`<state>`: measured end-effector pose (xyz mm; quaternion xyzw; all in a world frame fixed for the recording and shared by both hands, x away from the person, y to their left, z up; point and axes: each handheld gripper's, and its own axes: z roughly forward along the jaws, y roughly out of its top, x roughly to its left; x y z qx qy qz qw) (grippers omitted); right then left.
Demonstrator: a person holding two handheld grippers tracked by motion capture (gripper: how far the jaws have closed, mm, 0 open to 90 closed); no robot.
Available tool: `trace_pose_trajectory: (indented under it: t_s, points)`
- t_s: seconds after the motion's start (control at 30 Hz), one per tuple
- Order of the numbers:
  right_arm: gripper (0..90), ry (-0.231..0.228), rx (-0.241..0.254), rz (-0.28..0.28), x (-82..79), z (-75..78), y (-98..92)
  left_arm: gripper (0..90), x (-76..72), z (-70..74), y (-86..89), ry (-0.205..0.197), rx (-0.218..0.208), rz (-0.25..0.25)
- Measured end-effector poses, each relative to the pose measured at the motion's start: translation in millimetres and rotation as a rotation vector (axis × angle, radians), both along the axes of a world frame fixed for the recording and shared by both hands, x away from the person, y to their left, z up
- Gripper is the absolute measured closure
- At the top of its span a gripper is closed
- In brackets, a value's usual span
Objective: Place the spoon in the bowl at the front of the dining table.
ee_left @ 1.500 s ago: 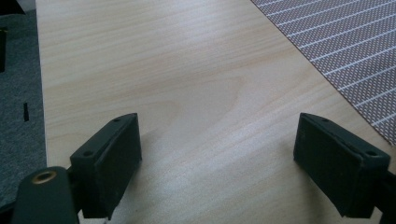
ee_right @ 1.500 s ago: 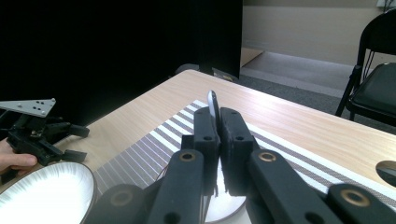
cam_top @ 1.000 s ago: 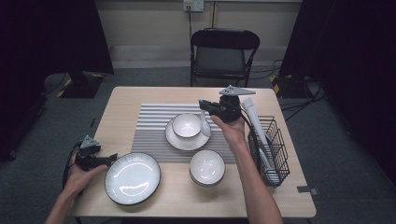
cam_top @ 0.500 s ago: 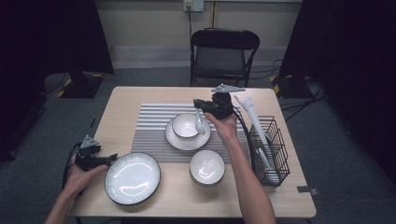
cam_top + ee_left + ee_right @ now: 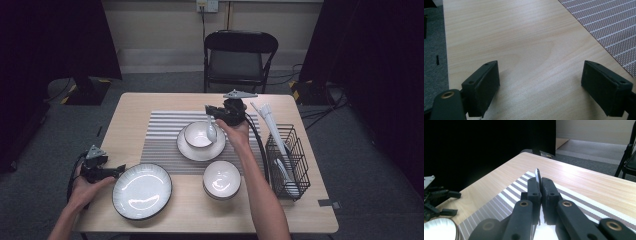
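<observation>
Over the striped mat (image 5: 165, 135) at the middle of the bench (image 5: 150, 102), your right tongs (image 5: 211, 111) are clamped on a white spoon (image 5: 211, 131). You hold it by the handle, and its bowl end hangs down into the small bowl (image 5: 197, 135) that sits on a saucer (image 5: 192, 152) on the mat. From the right gripper view, the spoon handle (image 5: 537, 177) shows as a thin white edge pinched between the two black jaws, which are pressed nearly together, with the mat (image 5: 506, 197) and the bench (image 5: 586, 180) beyond them.

Your left tongs (image 5: 119, 170) rest low at the near left corner of the bench, pointing toward the big plate (image 5: 142, 191) and just beside its rim. From the left gripper view, their jaws stand wide apart over bare wood (image 5: 524, 45) with nothing between them, and a corner of the mat (image 5: 609, 27) lies at the upper right.

A second bowl (image 5: 221, 179) stands near you, just off the mat's front edge and between the plate and a black wire basket (image 5: 287, 155) at the right side of the bench. The basket holds white utensils (image 5: 272, 127) whose ends stick up and lean toward the back. A folding chair (image 5: 240, 60) stands behind the bench.
</observation>
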<state>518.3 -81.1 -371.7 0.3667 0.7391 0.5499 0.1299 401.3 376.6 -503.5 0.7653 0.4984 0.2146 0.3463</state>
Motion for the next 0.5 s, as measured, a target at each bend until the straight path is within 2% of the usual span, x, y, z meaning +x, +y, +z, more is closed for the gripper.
trace_pose_trajectory:
  t_s: [0.2, 0.5]
  points:
    - [86.9, 0.004, 0.012, -0.010, 4.3, -5.7, 1.2, 14.8, -0.1, 0.0, 0.0, 0.001, 0.000, 0.000]
    - [86.8, -0.001, 0.005, 0.006, 1.5, -5.1, 3.8, 14.8, 0.0, 0.0, 0.1, 0.000, 0.000, -0.001]
